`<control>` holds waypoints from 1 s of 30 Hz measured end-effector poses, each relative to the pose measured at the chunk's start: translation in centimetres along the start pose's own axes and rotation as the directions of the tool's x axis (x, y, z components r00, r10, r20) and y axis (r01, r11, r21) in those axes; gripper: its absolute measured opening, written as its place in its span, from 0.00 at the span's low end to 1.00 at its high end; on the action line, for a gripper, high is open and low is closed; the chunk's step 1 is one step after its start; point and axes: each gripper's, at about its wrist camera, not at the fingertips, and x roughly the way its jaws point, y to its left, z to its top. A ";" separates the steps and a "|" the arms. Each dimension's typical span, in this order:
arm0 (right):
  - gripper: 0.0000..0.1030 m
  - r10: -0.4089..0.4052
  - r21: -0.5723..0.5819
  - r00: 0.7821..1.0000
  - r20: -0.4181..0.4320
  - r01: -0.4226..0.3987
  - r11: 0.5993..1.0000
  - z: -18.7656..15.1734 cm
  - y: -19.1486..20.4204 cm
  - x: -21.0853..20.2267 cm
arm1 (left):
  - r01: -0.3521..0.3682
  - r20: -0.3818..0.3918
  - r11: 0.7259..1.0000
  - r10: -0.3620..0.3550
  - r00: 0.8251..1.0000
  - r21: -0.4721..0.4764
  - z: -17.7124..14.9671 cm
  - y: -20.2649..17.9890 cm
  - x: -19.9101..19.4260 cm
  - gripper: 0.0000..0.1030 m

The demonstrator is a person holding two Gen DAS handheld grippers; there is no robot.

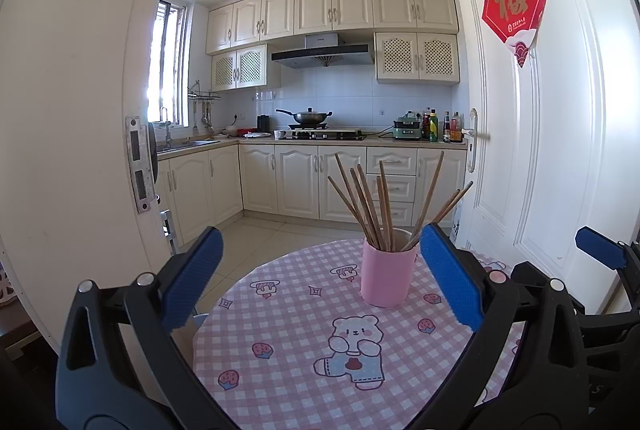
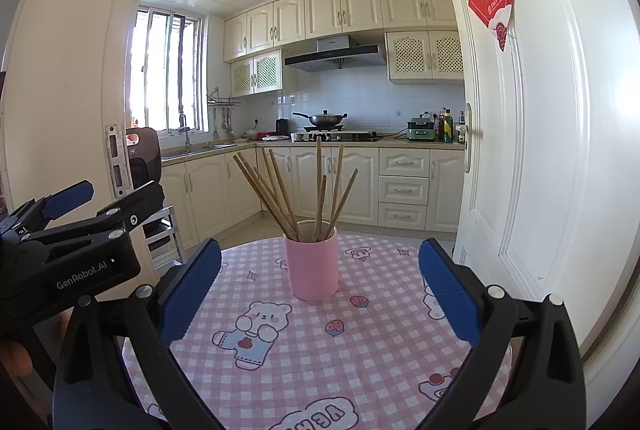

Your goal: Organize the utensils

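Blue-padded, black-framed: left gripper (image 1: 320, 278) spread wide and empty above the near table edge, right gripper (image 2: 320, 290) equally wide and empty just beside it. Ahead of both, standing upright on the pink checked tablecloth (image 1: 288, 346), a pink cup (image 2: 313, 266) holding a fanned bundle of wooden chopsticks (image 2: 296, 190), tips splayed outward in all directions. No loose utensil visible anywhere on the cloth. Judged as either the very start or the finish of the organizing, with neither tool touching anything. Next, probably, a careful forward reach toward cup or sticks, closing on few sticks at once to avoid tipping the cup.
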 end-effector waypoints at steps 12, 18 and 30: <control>0.93 0.002 0.005 1.000 -0.008 -0.002 1.000 0.1 0.0 0.1 | -0.001 -0.003 1.000 0.001 1.000 0.003 0.0 0.1 0.1 0.94; 0.93 0.007 0.010 1.000 -0.013 -0.006 1.000 -0.1 0.1 0.1 | -0.001 -0.004 1.000 0.001 1.000 0.003 0.1 0.1 0.2 0.94; 0.93 0.006 0.013 1.000 -0.022 -0.006 1.000 -0.2 0.1 0.3 | -0.008 -0.006 1.000 0.008 1.000 0.012 -0.2 0.5 0.3 0.94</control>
